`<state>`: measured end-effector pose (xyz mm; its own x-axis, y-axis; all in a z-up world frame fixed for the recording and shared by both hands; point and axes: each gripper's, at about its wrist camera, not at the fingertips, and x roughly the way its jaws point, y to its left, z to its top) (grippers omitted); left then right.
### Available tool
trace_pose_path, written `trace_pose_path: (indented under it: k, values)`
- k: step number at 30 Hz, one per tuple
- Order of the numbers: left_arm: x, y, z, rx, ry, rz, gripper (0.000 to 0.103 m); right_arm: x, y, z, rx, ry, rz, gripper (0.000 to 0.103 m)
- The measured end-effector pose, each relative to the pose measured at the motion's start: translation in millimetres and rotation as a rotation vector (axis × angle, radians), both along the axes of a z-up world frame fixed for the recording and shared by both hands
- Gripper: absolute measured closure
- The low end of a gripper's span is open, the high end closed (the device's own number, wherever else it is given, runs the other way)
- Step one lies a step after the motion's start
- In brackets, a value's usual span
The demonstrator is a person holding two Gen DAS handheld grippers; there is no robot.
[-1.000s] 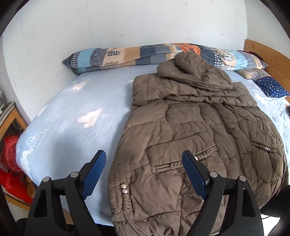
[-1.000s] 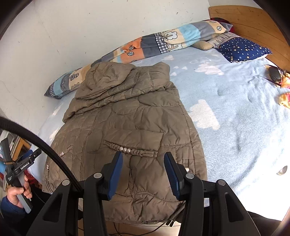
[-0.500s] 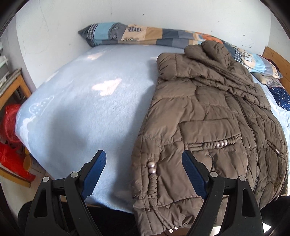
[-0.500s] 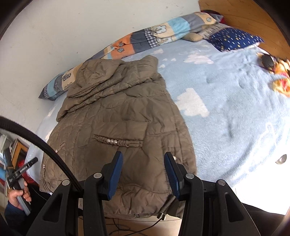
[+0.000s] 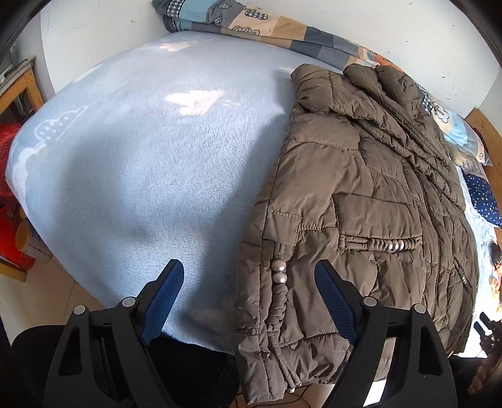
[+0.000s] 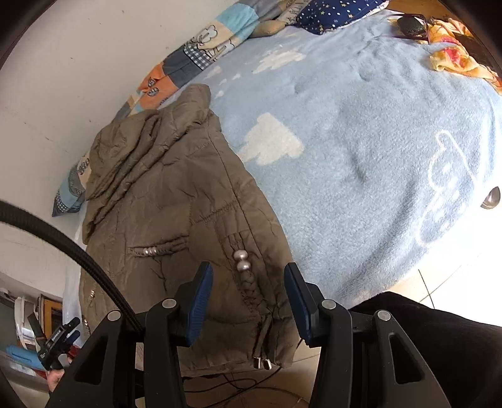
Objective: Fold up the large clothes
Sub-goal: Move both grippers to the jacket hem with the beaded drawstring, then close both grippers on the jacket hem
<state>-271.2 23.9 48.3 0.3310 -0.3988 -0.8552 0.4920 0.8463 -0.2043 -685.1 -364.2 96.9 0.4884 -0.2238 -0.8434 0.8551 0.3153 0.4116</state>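
A brown quilted jacket lies flat on the bed, hood at the far end and hem hanging over the near edge. My left gripper hovers open over its left hem corner, where a beaded drawstring runs between the blue pads without contact. In the right wrist view the same jacket fills the left half. My right gripper stands open, jaws about half apart, above the right hem corner and its beaded cord. The pads press on nothing.
A light blue blanket covers the bed. A patchwork pillow lies along the white wall, a navy starred pillow by the wooden headboard. Yellow cloth lies far right. A red basket sits on the floor left.
Both grippers have sunk toward the jacket's hem and rolled, so the views tilt. The left one shifted toward the left corner, the right one toward the right corner. Jaw widths look unchanged.
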Motion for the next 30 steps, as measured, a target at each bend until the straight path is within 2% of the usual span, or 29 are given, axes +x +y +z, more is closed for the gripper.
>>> trace_pose_path:
  k: [8, 15, 18, 19, 20, 22, 24, 26, 28, 30]
  values:
    - [6, 14, 2, -0.008, 0.093, 0.007, 0.019, 2, 15, -19, 0.076, 0.079, 0.013, 0.048]
    - [-1, 20, -16, 0.062, 0.175, 0.010, 0.019, 7, 22, -36, 0.143, 0.132, 0.024, 0.046]
    - [-18, 10, -17, 0.107, 0.141, -0.038, 0.019, 9, 21, -39, 0.155, 0.133, 0.021, 0.046]
    - [-23, 7, -18, 0.114, 0.140, -0.048, 0.019, 10, 21, -39, 0.154, 0.139, 0.029, 0.050]
    - [-28, 4, -21, 0.124, 0.138, -0.052, 0.019, 13, 21, -38, 0.149, 0.140, 0.042, 0.061]
    - [-38, -6, -28, 0.177, 0.105, -0.075, 0.019, 17, 23, -35, 0.130, 0.157, 0.058, 0.069]
    - [-44, -12, -34, 0.180, 0.111, -0.087, 0.021, 17, 23, -35, 0.127, 0.158, 0.061, 0.071]
    - [-47, -16, -40, 0.175, 0.132, -0.098, 0.034, 15, 21, -35, 0.132, 0.154, 0.054, 0.071]
    - [-52, -20, -48, 0.175, 0.148, -0.098, 0.043, 12, 20, -36, 0.141, 0.157, 0.048, 0.070]
    - [-56, -23, -51, 0.181, 0.125, -0.078, 0.046, 13, 20, -38, 0.143, 0.166, 0.049, 0.069]
